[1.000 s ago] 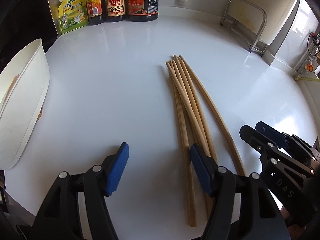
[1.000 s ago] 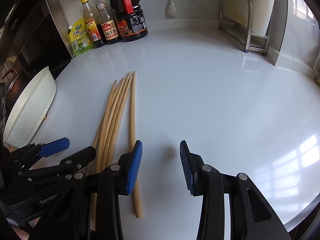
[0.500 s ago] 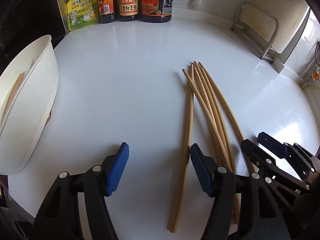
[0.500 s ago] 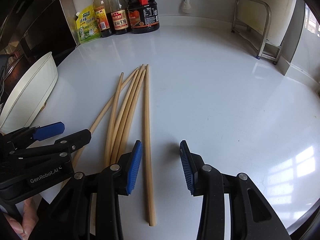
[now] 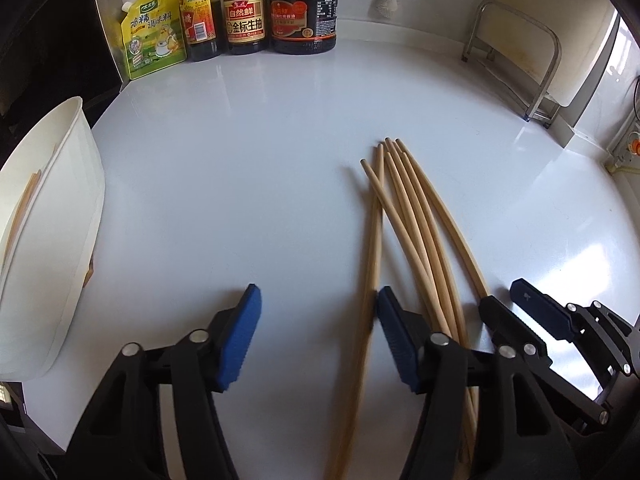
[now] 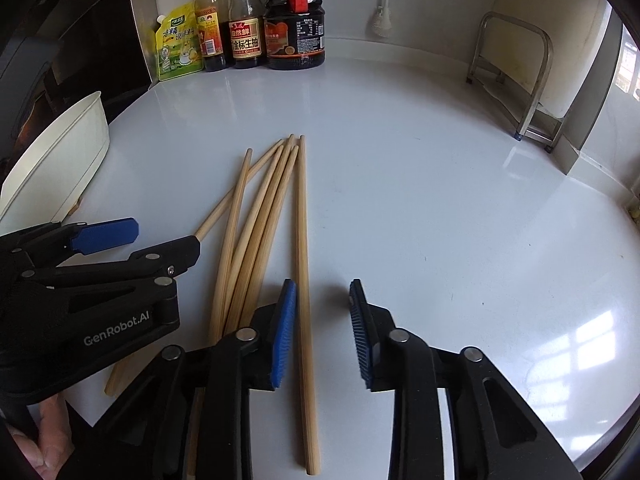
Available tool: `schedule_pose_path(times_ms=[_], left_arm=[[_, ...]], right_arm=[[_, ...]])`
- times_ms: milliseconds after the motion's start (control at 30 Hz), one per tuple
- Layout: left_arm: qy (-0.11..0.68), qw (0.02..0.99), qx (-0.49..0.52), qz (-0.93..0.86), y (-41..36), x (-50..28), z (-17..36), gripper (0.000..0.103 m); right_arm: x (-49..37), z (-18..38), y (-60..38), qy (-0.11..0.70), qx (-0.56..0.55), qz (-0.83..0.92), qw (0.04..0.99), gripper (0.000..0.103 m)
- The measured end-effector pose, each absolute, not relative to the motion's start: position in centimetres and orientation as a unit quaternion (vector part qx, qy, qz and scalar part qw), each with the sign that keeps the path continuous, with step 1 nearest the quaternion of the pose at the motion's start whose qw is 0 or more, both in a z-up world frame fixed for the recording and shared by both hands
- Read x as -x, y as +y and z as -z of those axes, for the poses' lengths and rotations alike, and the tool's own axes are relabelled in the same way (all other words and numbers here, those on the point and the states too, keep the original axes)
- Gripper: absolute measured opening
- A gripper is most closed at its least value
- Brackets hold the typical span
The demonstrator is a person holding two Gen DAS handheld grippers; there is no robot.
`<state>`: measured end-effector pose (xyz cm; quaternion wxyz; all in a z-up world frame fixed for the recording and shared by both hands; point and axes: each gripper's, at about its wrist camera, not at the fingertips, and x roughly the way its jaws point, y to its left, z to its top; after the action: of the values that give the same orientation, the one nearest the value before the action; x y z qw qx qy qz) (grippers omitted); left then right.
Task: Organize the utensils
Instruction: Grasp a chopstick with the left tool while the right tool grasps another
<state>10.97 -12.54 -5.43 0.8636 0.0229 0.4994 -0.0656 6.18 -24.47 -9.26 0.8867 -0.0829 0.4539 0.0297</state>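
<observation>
Left hand-held gripper (image 5: 318, 334) parted over the white counter (image 5: 248, 168), one bamboo chopstick (image 5: 370, 280) between its pads

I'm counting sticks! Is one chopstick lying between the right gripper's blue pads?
Yes, one chopstick lies on the counter between the open pads of the right gripper, untouched.

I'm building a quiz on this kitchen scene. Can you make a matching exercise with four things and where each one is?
Things:
1. chopsticks
2. white bin
3. sauce bottles
4. metal rack

Places:
A. far right, by the wall
B. left edge of the counter
C. back of the counter, in a row
D. middle of the counter, lying loose

Pairs: 1-D, 2-B, 3-C, 4-A
</observation>
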Motion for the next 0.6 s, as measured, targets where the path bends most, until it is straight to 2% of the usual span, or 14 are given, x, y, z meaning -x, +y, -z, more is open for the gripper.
schedule_pose_path(times_ms=[33,67,100,133,300,600], left_arm=[[0.499,0.864,-0.025,0.068,-12.6,-11.0,5.4,0.035],[0.499,0.863,-0.027,0.07,-12.7,-10.9,5.3,0.029],[0.501,0.862,-0.026,0.074,-12.7,-10.9,5.2,0.014],[0.503,0.861,-0.023,0.078,-12.7,-11.0,5.2,0.011],[0.506,0.859,-0.005,0.083,-11.8,-11.4,5.2,0.008],[0.501,0.862,0.012,0.076,-10.3,-12.0,4.6,0.007]], right_arm=[[-6.2,9.3,-24.3,0.454,0.084,-0.033,0.887,0.013],[-6.2,9.3,-24.2,0.453,0.084,-0.035,0.887,0.011],[-6.2,9.3,-24.3,0.452,0.082,-0.037,0.887,0.008],[-6.3,9.3,-24.4,0.452,0.078,-0.039,0.888,0.007],[-6.3,9.2,-25.6,0.447,0.036,-0.043,0.893,0.006],[-6.3,8.7,-27.6,0.443,-0.017,-0.037,0.896,0.006]])
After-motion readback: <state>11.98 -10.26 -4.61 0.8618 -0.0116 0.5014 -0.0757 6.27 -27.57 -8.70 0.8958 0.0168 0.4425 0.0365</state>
